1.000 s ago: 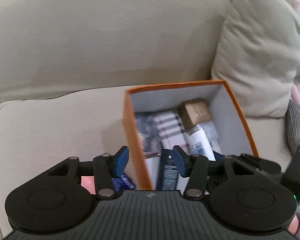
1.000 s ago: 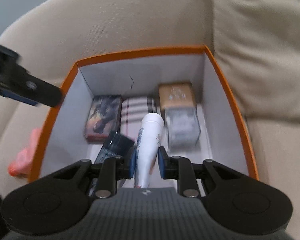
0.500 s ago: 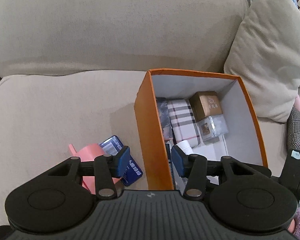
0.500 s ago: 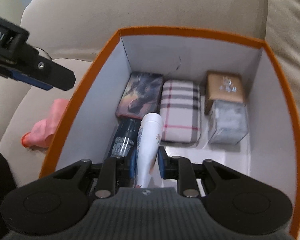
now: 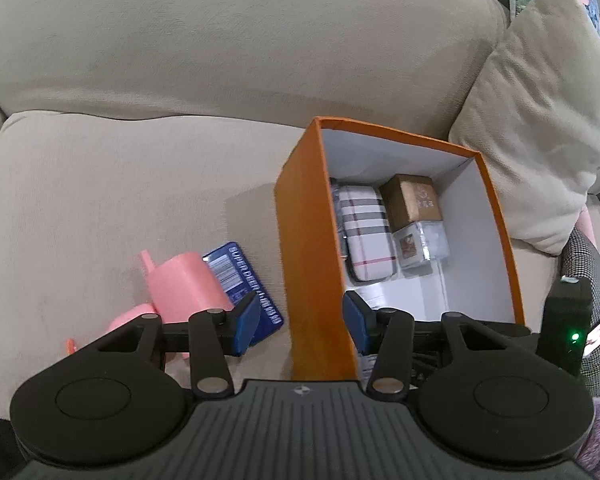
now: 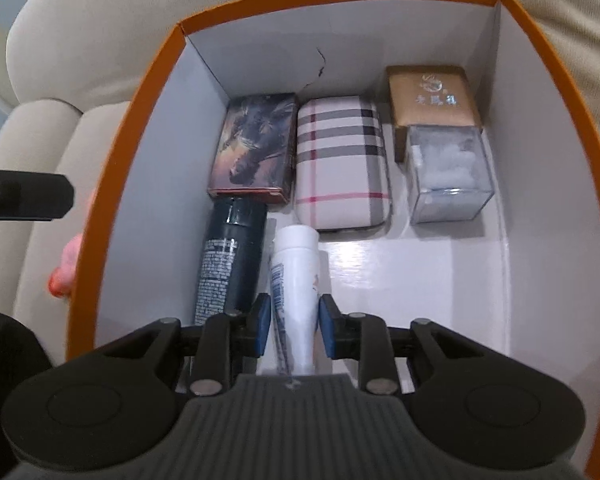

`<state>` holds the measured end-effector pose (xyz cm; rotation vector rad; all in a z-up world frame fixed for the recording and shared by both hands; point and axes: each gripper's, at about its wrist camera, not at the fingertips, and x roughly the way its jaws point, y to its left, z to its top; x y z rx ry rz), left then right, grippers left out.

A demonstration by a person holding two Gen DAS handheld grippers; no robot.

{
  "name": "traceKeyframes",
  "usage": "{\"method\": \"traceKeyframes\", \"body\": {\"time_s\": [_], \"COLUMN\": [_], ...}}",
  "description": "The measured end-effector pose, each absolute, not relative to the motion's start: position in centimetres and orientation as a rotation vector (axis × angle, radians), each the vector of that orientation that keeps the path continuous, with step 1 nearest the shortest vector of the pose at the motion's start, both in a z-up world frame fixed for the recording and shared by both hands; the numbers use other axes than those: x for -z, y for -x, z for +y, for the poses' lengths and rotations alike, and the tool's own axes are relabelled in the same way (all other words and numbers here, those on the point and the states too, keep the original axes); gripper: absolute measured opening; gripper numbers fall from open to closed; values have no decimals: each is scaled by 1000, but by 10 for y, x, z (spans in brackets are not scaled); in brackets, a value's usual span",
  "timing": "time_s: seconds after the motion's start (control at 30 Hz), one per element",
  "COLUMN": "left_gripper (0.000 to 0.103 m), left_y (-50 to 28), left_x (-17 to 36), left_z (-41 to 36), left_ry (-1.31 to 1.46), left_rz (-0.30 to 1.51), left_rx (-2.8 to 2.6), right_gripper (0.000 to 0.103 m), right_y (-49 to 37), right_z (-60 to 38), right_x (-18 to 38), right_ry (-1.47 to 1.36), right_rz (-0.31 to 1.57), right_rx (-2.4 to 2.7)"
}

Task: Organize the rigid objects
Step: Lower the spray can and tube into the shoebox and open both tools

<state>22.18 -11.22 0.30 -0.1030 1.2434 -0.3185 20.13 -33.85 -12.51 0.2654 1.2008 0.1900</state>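
Note:
An orange box (image 5: 312, 248) with a white inside stands on the beige sofa seat; it also shows in the right wrist view (image 6: 112, 184). My right gripper (image 6: 292, 322) is low inside it, shut on a white tube (image 6: 296, 280) that lies beside a dark can (image 6: 230, 260). A picture box (image 6: 256, 146), a plaid case (image 6: 340, 160), a gold box (image 6: 432, 96) and a clear box (image 6: 446, 172) fill the far row. My left gripper (image 5: 300, 322) is open and empty, its jaws on either side of the box's left wall. A pink cup (image 5: 184, 284) and a blue card (image 5: 244, 280) lie left of the box.
The sofa backrest (image 5: 240, 40) rises behind the box. A beige cushion (image 5: 540, 120) leans at the right. The box floor (image 6: 420, 280) right of the tube is bare white.
My right gripper has gone down into the box with the white tube, which now lies beside the dark can. My left gripper has pulled back and up; the pink cup and blue card came into view.

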Motion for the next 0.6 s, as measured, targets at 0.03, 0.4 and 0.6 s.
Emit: {"method": "traceKeyframes", "body": {"time_s": [0.03,0.4,0.6], "left_gripper": [56,56,56], "left_y": [-221,-216,-218], "left_x": [-3,-1,-1], "left_z": [-110,-94,-91], "left_ry": [108,148,156], "left_rz": [1243,1246,1247], "left_rx": [316,303,293], "right_gripper": [32,34,25], "right_y": [-202,-202,-207], "right_z": [-338,-335,-330], "right_x": [124,126,124], "right_ry": [-252,-166,-186], "right_rz": [1204,1230,1205], "right_rx": [-186,-145,-155]}}
